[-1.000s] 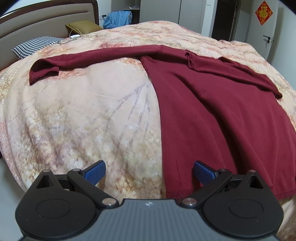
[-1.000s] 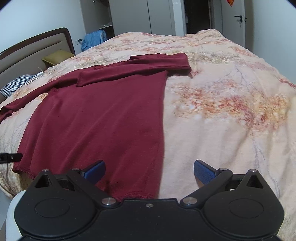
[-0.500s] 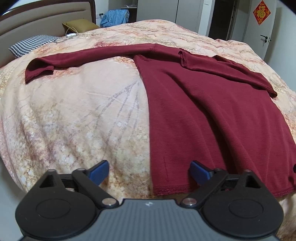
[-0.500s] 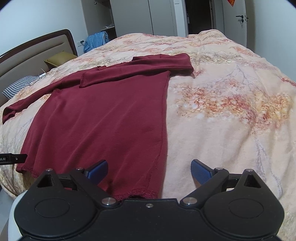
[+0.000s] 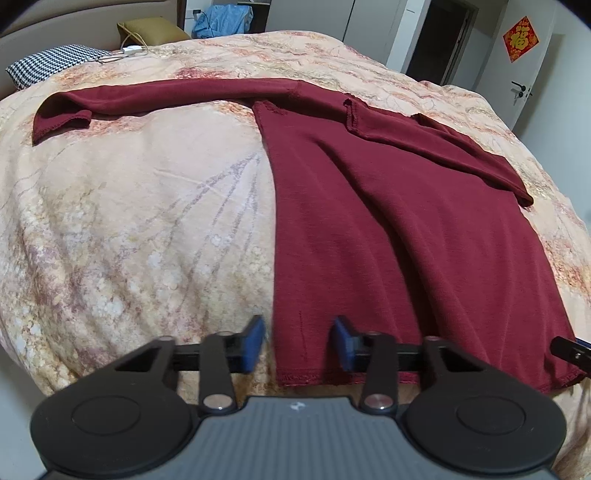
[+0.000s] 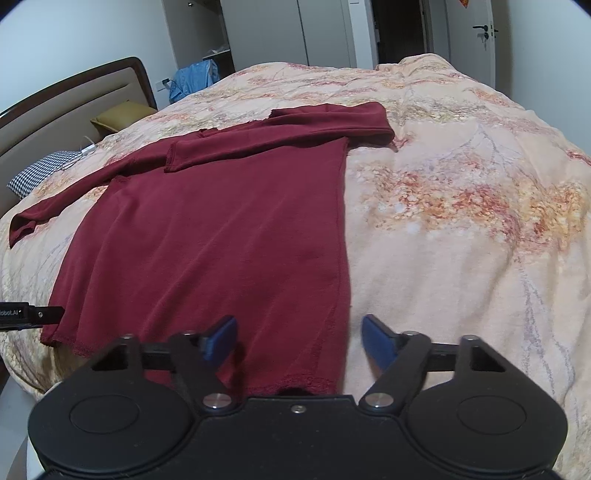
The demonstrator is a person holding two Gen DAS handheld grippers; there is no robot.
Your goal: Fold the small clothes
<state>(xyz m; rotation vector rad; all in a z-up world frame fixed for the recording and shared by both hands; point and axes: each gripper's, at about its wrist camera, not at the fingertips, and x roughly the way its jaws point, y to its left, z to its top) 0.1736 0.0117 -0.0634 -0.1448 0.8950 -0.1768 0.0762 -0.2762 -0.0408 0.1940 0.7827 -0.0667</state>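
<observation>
I am closing my left claw (image 5: pixel 297 343) around the near left hem corner of the red sweater (image 5: pixel 388 229) lying flat on the bed (image 5: pixel 129 221); my right claw (image 6: pixel 299 341) is closing, wider, around the near right corner.

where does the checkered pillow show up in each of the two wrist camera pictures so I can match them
Left wrist view: the checkered pillow lies at the upper left corner, beyond the shirt's outstretched sleeve.
Right wrist view: the checkered pillow sits at the left edge, about a third of the way down, by the headboard.
Shared landmark: the olive pillow just beyond it.
</observation>
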